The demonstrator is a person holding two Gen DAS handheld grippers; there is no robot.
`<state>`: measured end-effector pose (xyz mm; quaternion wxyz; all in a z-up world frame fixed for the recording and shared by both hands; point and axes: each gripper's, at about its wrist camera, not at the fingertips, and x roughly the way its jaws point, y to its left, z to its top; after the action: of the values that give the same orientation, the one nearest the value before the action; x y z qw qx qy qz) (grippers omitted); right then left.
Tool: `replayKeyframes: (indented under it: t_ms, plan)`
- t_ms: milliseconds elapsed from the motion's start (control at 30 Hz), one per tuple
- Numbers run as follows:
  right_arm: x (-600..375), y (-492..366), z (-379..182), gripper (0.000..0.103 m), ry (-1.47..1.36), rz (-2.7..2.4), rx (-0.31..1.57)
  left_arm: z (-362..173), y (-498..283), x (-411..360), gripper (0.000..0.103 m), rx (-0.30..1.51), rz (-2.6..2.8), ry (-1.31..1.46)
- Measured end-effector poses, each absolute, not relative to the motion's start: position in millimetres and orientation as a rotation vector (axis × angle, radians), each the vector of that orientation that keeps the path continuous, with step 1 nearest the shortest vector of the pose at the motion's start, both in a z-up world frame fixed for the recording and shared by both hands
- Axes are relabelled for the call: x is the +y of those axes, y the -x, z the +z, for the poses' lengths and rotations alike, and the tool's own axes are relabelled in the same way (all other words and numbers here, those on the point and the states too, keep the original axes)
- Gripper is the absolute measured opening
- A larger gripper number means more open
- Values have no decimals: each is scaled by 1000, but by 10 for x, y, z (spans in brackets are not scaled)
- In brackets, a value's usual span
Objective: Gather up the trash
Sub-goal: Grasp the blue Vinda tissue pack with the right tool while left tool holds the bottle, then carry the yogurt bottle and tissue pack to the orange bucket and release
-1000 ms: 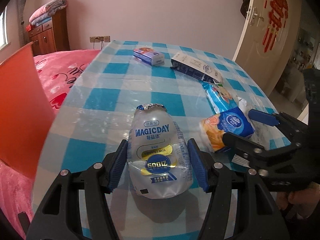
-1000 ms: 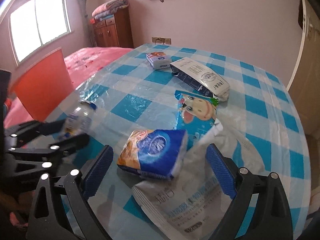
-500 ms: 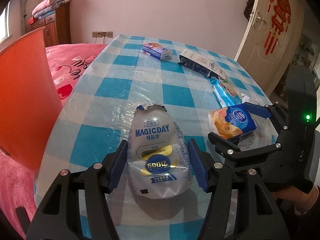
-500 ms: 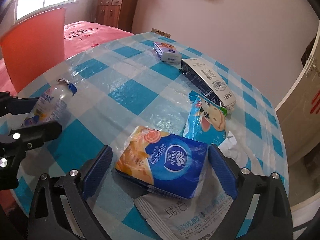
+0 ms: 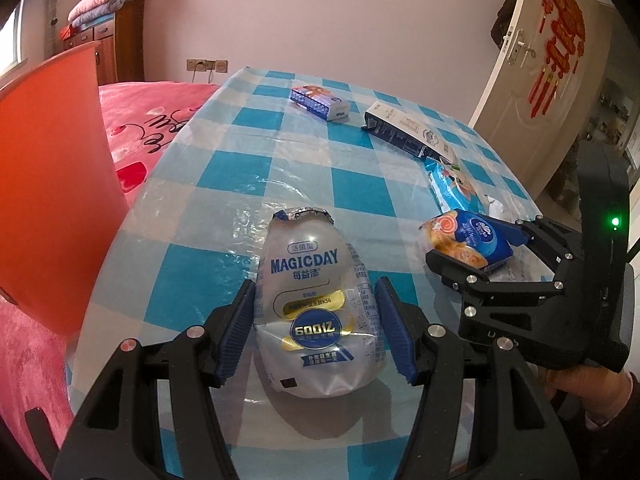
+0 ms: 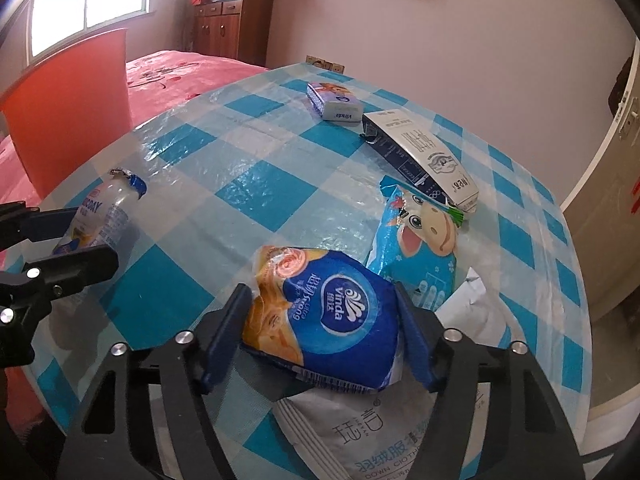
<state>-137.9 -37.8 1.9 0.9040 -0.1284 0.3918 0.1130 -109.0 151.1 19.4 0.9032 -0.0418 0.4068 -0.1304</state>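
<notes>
A: Item one, near edge of the tabletop?

B: Left gripper, black frame, blue ribbed pads, closed against the sides of a translucent white plastic drink bottle labelled MAGICDAY. The bottle lies on its side, torn foil mouth pointing toward the far edge. Its underside is hidden.

A: Item two?

B: Right gripper, same build, pads pressed on both sides of a soft blue-and-orange plastic pack of Vinda tissues. The pack's rear end is tucked behind the fingers. Under it lies a flat white plastic mailing bag with grey print, cut off by the gripper frame and the lower edge of the view.

A: Mid-table?

B: A crinkled light-blue wrapper with a cartoon cow, its near end touching the white bag, its far end touching a long white-and-navy cardboard carton lying flat.

A: Toward the far edge?

B: A small blue-and-white rectangular tissue packet, just beside the carton's far end; its print is too small to read fully.

A: The carrier?

B: A table under a glossy, wrinkled blue-and-white checked plastic cloth. Past its left edge, an orange chair back, blurred and cut off.
</notes>
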Motion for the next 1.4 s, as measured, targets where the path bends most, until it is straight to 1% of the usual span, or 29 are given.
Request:
replayKeyframes:
  t_ms: [33,167,233,433,533,733,1000,1200,1400]
  plan:
    - [-386,1378,24,62,257,236,810,200,1094,1515,61,839,-271,88]
    - [-416,1361,51,54,221,252,821,230,1117,1536,61,829,-274,94]
    - [-434,1360,65,48,201,264,825,248,1125,1543,61,824,-275,96]
    - [-477,1348,120,40,136,295,841,310,1159,1571,61,810,-277,104]
    - [-481,1346,176,38,102,315,842,348,1161,1579,61,801,-278,106]
    - [-446,1357,362,37,71,340,823,505,1181,1602,61,762,-285,110]
    - [-331,1249,762,37,7,413,792,840,1187,1755,61,678,-255,122]
    - [12,1096,1182,37,-2,528,747,1239,1222,2046,61,584,-164,115]
    - [658,943,1624,38,55,670,673,1591,1248,2534,61,507,8,108]
